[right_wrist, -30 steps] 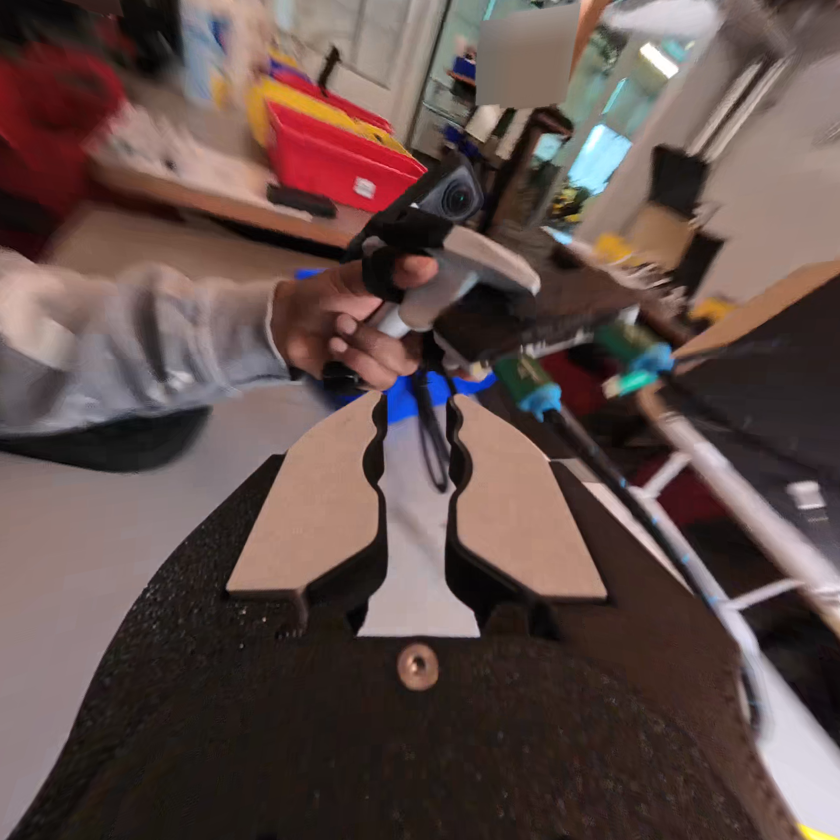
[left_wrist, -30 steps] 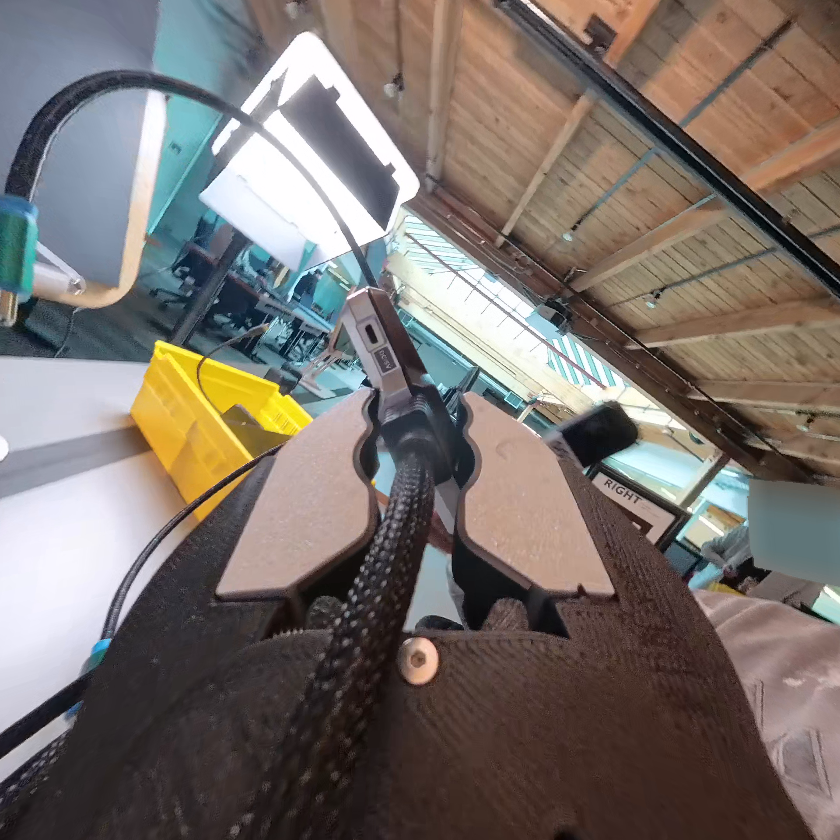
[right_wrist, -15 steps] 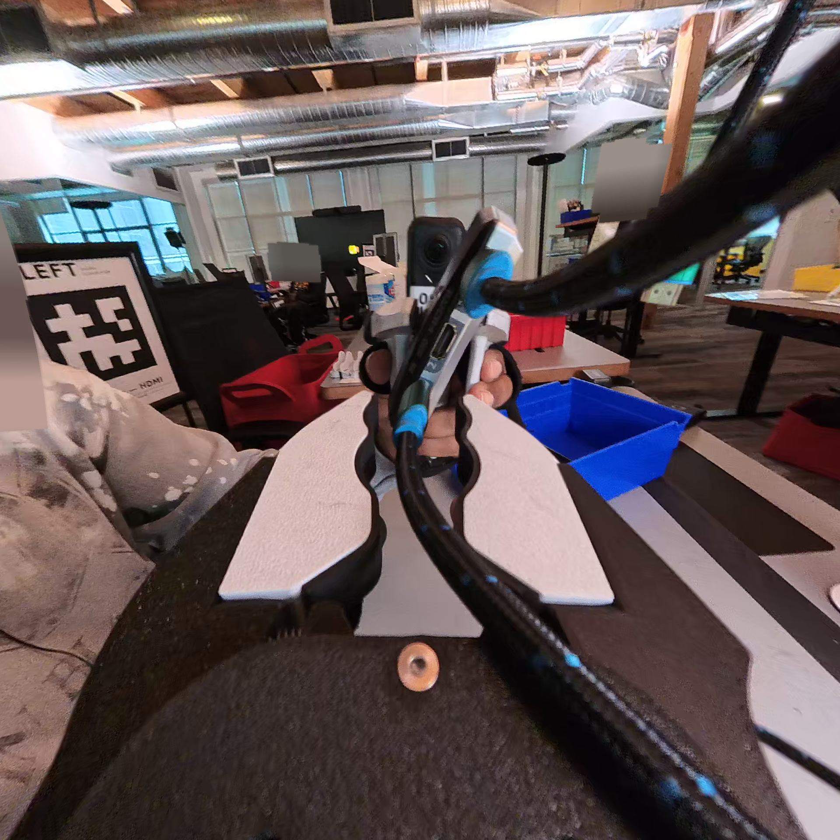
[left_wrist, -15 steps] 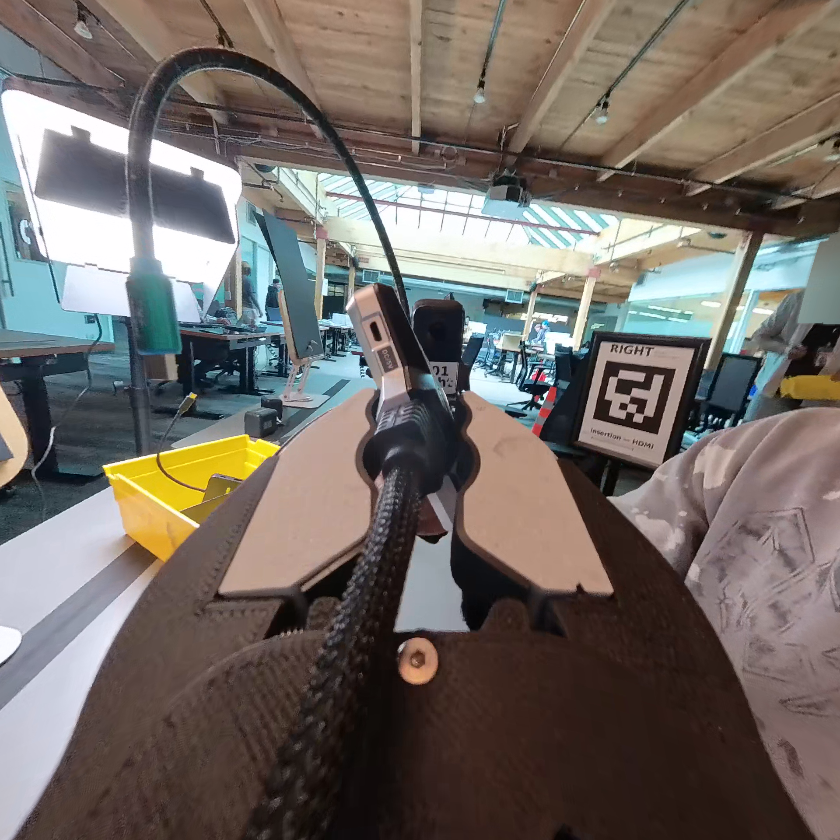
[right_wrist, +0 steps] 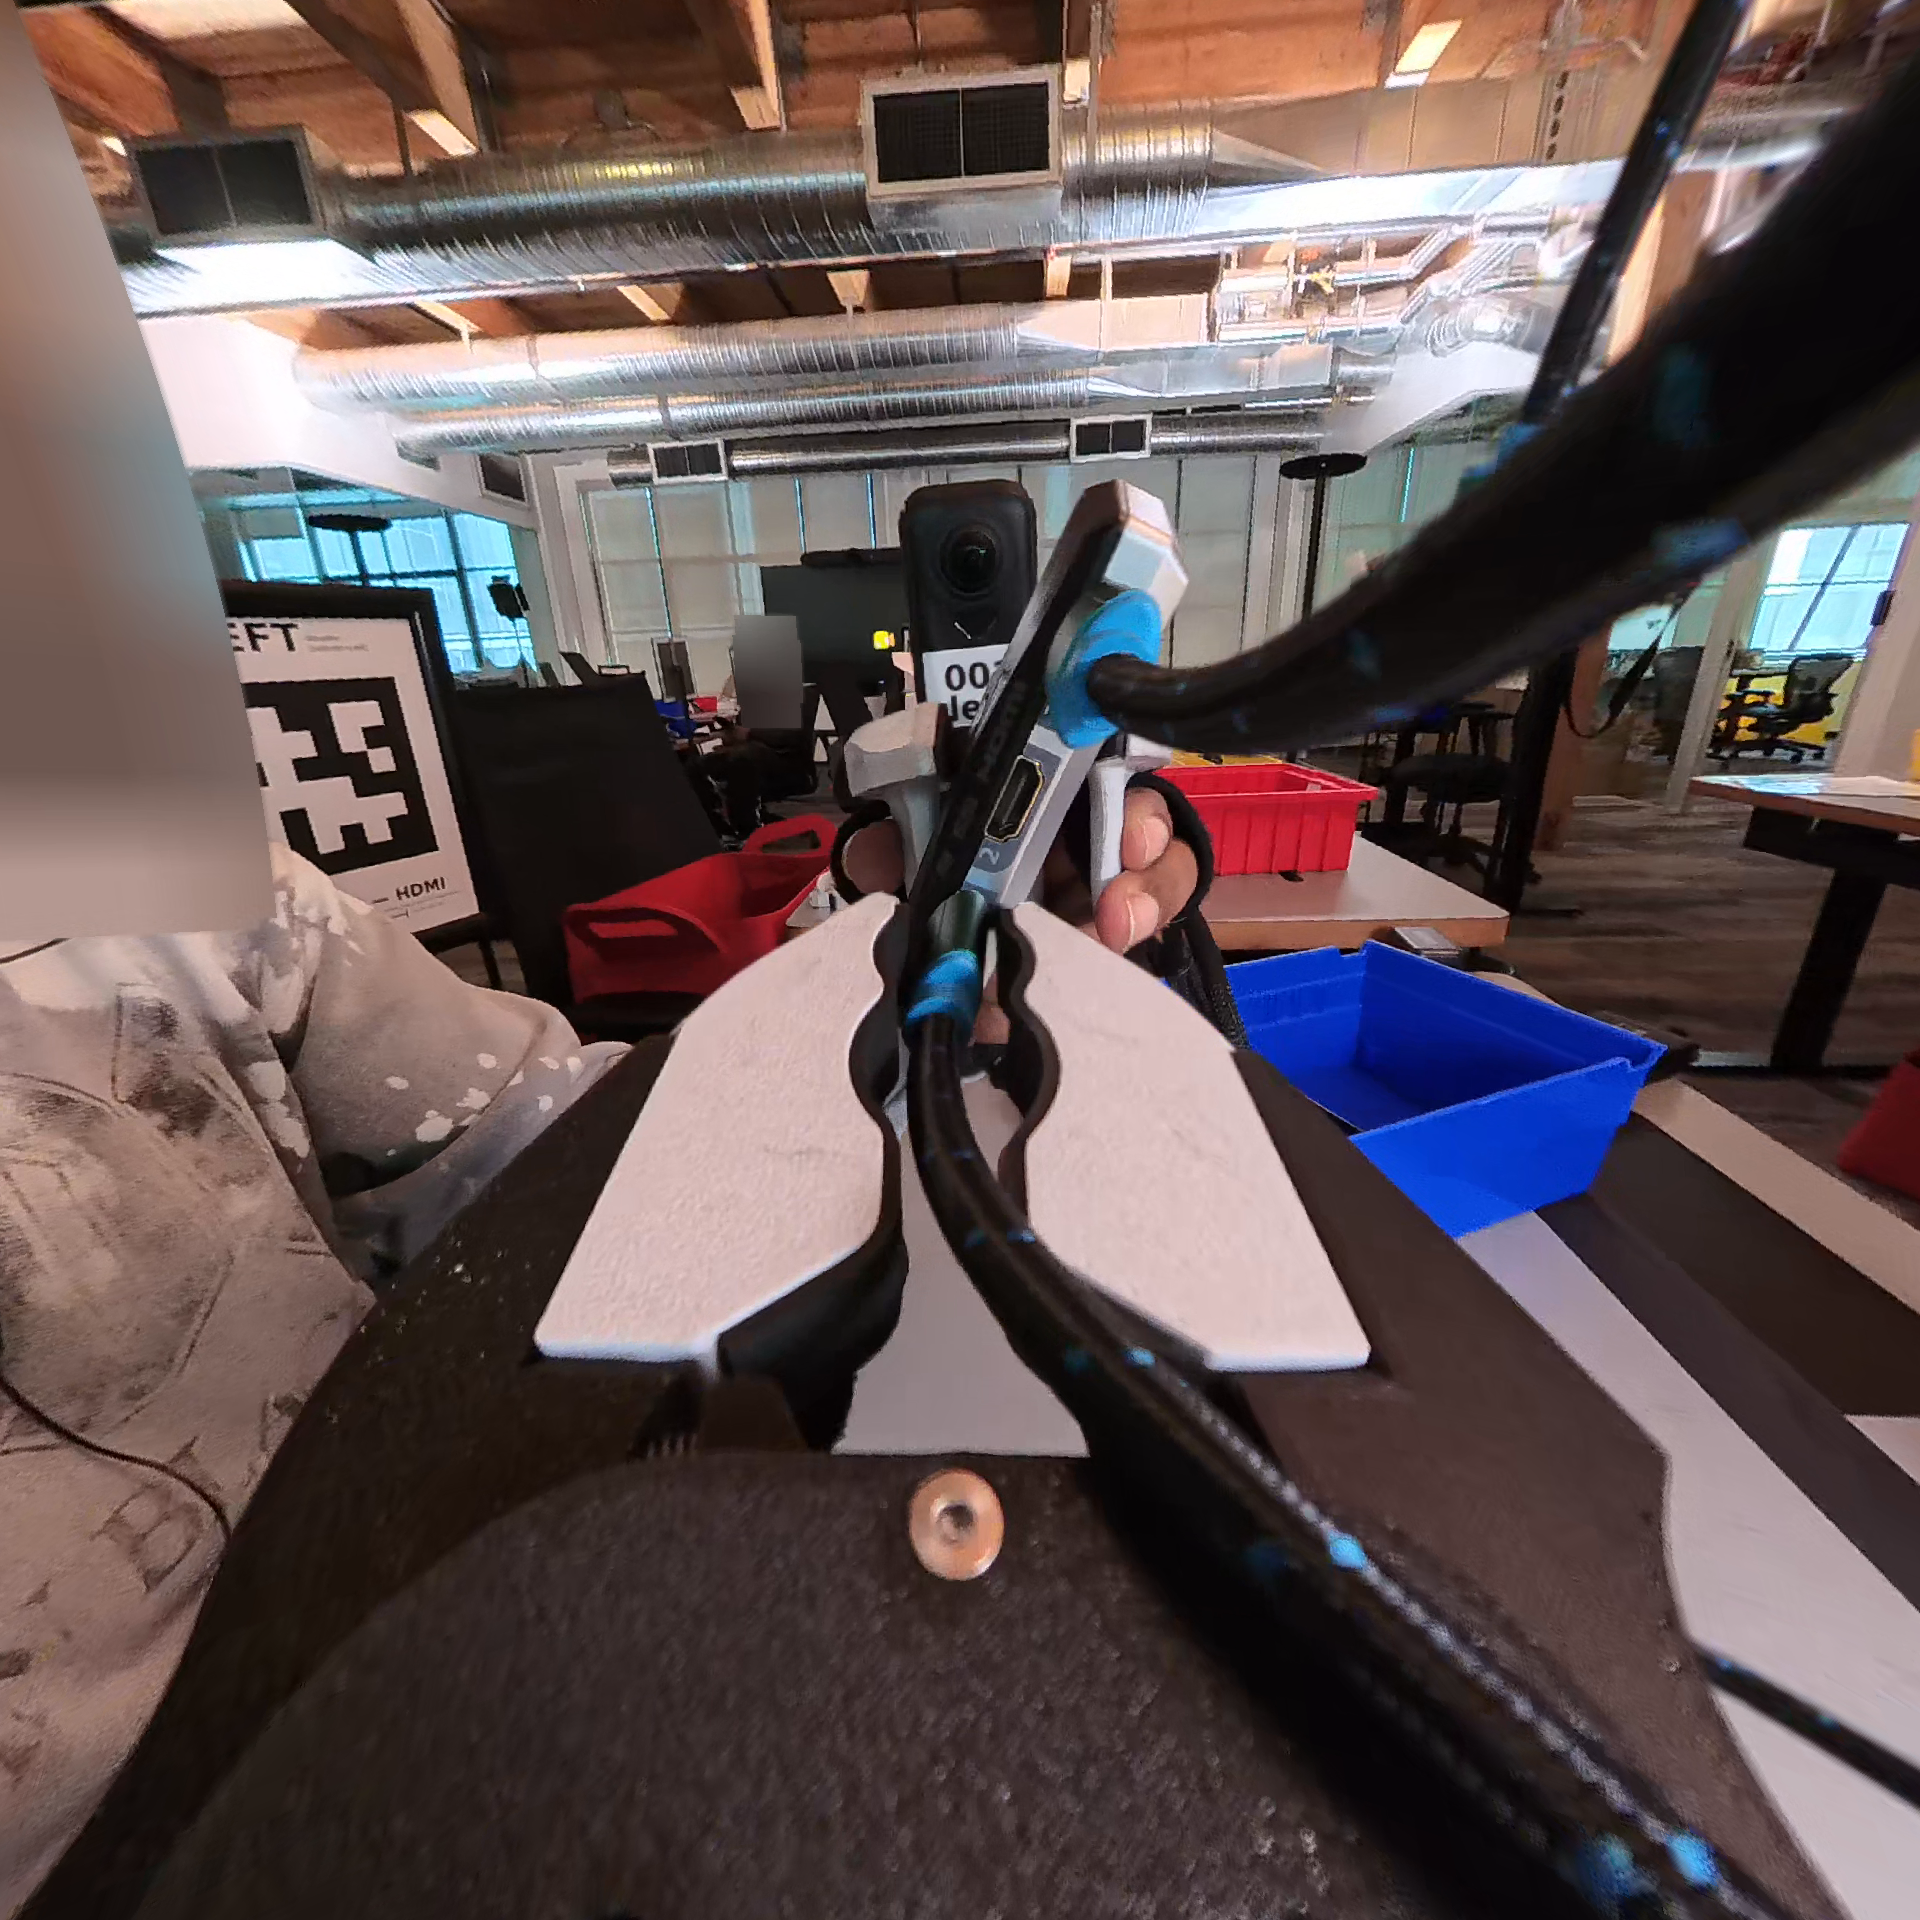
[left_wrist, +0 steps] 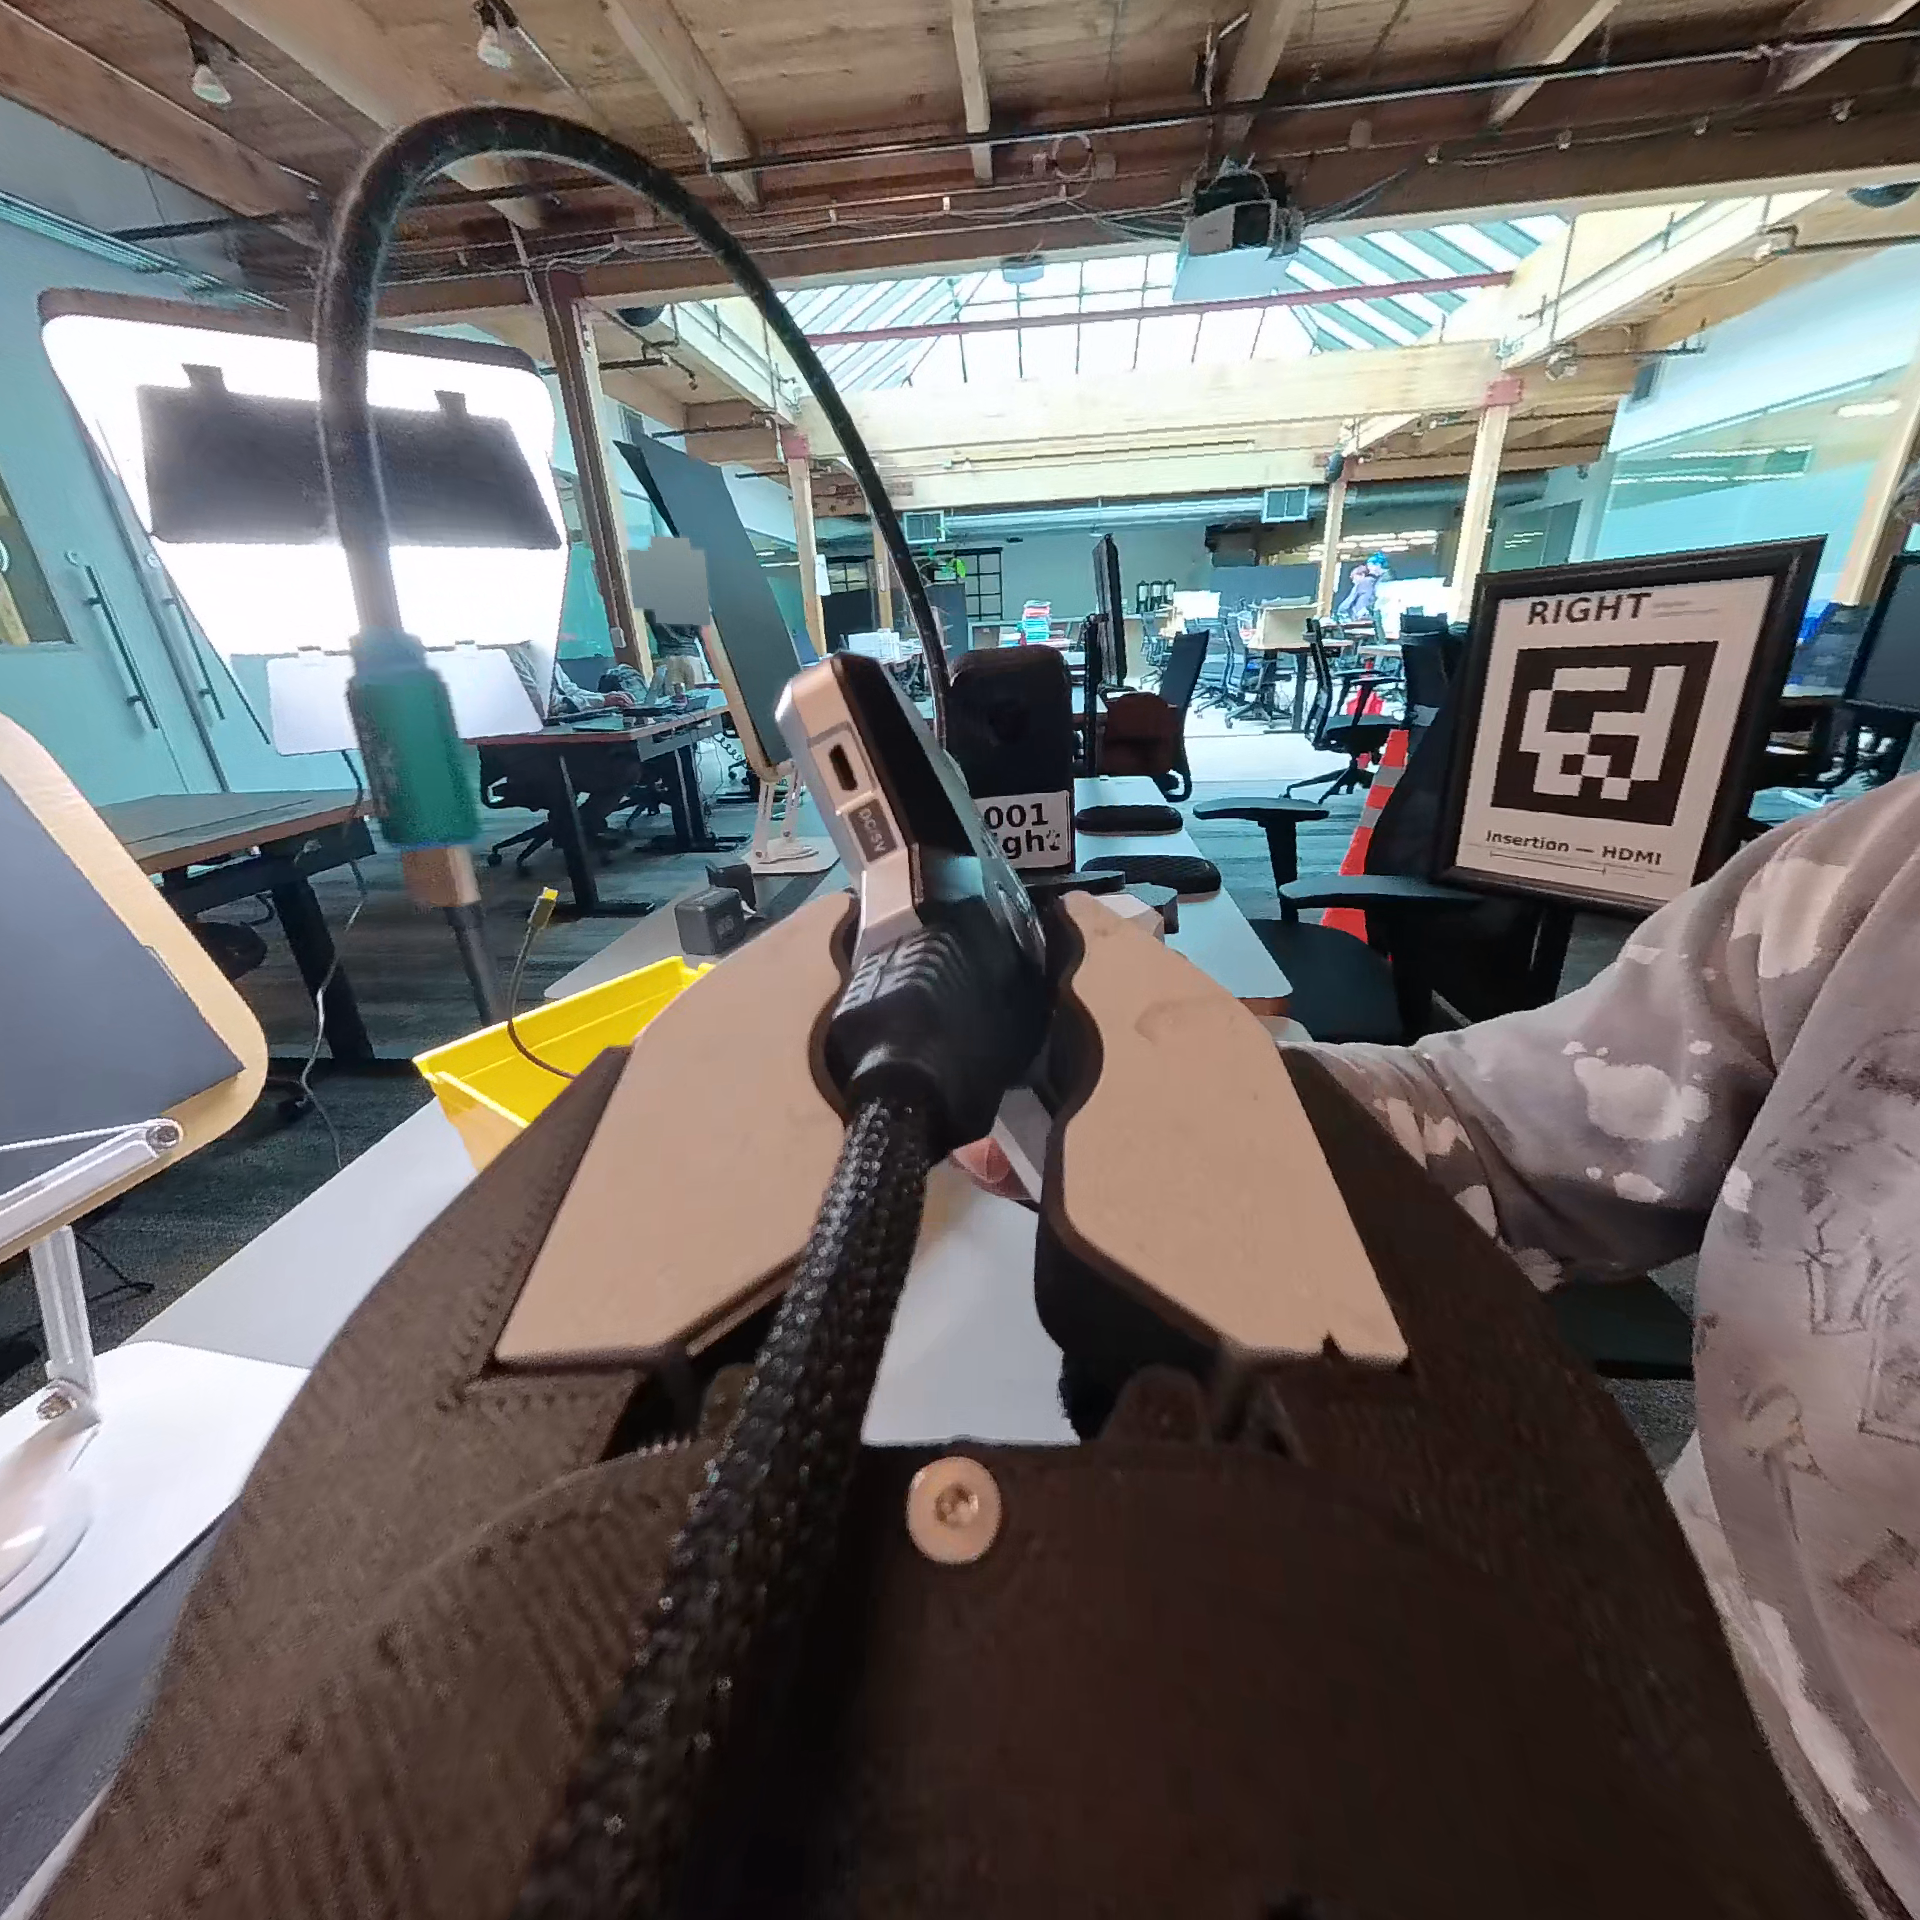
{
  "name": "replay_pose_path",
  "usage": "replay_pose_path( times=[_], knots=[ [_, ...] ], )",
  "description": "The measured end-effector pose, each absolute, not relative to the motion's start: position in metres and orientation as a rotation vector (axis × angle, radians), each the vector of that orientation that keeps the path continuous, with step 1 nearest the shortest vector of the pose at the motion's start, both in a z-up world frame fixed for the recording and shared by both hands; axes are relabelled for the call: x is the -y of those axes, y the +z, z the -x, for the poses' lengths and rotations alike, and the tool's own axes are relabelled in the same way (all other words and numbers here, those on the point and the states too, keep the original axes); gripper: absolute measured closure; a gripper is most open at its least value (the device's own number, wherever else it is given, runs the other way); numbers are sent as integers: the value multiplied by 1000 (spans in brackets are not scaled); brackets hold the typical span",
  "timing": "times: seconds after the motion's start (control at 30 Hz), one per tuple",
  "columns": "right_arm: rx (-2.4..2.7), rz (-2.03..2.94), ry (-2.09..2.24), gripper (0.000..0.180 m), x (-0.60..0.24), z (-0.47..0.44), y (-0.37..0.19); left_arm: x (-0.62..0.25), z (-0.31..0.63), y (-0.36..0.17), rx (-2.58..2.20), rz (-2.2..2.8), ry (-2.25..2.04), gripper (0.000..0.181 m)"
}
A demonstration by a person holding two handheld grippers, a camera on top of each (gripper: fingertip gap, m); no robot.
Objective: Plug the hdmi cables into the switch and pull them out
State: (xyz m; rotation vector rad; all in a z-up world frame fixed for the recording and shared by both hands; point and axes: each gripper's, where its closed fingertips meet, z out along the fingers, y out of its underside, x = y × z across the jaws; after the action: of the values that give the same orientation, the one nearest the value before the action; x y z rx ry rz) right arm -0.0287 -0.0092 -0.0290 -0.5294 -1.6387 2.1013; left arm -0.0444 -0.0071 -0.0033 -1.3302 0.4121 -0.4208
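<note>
Left wrist view: left gripper [left_wrist: 951,997] is clamped on the black plug [left_wrist: 925,997] seated in the silver switch [left_wrist: 873,790], frame centre. Right wrist view: right gripper [right_wrist: 951,966] pinches a blue-collared plug [right_wrist: 951,961] at the switch's [right_wrist: 1023,769] lower end, another blue-flecked cable [right_wrist: 1455,582] entering upper right.

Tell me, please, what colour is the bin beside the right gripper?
Blue bin, clearest in the right wrist view.

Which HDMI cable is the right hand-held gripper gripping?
The blue-collared plug at the switch's lower end; the other blue-collared cable enters higher up, outside the right hand-held gripper.
</note>
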Motion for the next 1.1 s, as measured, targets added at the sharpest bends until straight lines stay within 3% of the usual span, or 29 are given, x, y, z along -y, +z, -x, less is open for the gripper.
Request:
replay_pose_path(
  times=[0.23,0.33,0.57,0.67,0.87,1.1],
  knots=[
    [1643,538,2117,146,10,28,-28,7,36,-5,-485,1251,-342,149],
    [1636,486,2072,160,15,26,-28,6,24,-7,-551,1210,-297,149],
    [1516,420,2131,160,6,25,-24,-2,23,-11,-492,1287,-366,151],
    [1435,392,2193,160,2,23,-21,-7,25,-15,-460,1320,-417,143],
    [1367,305,2190,160,5,18,-18,-8,11,-12,-484,1292,-412,155],
    [1454,408,2123,161,0,25,-19,-5,21,-13,-490,1290,-403,157]
  ],
)
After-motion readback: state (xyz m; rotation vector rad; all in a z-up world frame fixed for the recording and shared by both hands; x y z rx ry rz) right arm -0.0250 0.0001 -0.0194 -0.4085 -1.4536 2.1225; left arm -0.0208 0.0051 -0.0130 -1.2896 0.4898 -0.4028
